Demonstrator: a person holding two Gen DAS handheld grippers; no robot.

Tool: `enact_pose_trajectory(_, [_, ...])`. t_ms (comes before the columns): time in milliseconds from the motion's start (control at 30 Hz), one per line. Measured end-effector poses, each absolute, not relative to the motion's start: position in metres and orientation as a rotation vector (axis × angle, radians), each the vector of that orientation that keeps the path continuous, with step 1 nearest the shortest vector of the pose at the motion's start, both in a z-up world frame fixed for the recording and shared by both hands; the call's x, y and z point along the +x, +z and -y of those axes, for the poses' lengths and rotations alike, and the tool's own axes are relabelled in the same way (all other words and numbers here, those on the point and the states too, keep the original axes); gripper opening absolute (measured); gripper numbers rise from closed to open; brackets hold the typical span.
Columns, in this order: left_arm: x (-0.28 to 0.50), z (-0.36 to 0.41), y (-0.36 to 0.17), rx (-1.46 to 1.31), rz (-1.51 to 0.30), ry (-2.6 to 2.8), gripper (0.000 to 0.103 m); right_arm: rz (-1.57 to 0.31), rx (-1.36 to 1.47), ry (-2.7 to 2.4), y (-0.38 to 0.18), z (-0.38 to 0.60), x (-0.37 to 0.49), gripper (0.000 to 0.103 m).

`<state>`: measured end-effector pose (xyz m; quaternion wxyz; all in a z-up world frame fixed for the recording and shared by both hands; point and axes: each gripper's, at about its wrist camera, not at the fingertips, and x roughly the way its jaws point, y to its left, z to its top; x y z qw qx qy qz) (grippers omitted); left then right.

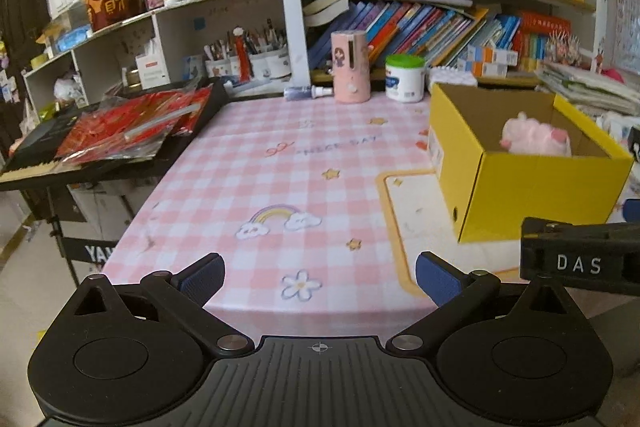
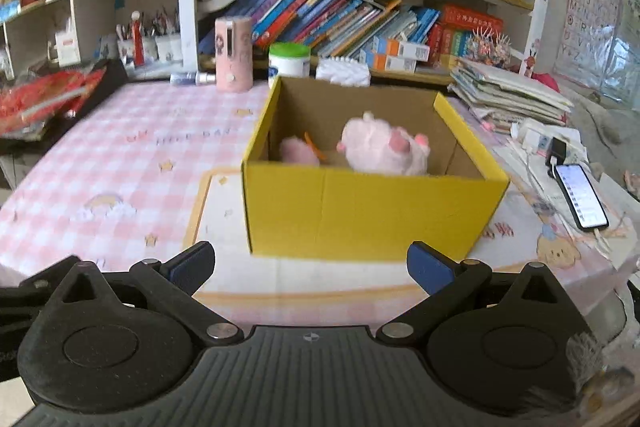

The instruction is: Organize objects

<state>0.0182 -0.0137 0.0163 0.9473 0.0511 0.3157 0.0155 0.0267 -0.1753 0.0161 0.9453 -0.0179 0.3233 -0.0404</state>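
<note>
I see the table [image 1: 256,187] under its pink checked cloth, bare and open across its left half up to the near edge. The yellow box [image 2: 360,215] fills the right half, open-topped, with a pink plush [image 2: 384,147] and a smaller pink thing [image 2: 294,149] inside. A keyboard [image 1: 36,167] crowds the left edge; a phone [image 2: 582,197] lies right. My left fingers [image 1: 320,277] and right fingers [image 2: 310,267] are spread, pinching nothing.
</note>
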Motion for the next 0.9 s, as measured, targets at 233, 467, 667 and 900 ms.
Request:
enact_pose_trajectory(233, [0.007, 0.01, 0.013, 0.133, -0.651, 0.08, 0.103, -0.689, -0.052, -0.096, 0.006, 0.165, 0.013, 0.103])
enact_pose_trajectory(467, [0.003, 0.007, 0.007, 0.172, -0.66, 0.129, 0.103, -0.695, -0.057, -0.097, 0.001, 0.157, 0.006, 0.103])
enact_pose_trajectory(667, [0.001, 0.011, 0.004, 0.211, -0.661, 0.134, 0.103, -0.715, -0.067, -0.121, -0.003, 0.155, 0.005, 0.103])
enact_pose_trajectory(900, [-0.001, 0.011, 0.005, 0.225, -0.651, 0.139, 0.103, -0.718, -0.068, -0.129, -0.002, 0.155, 0.002, 0.103])
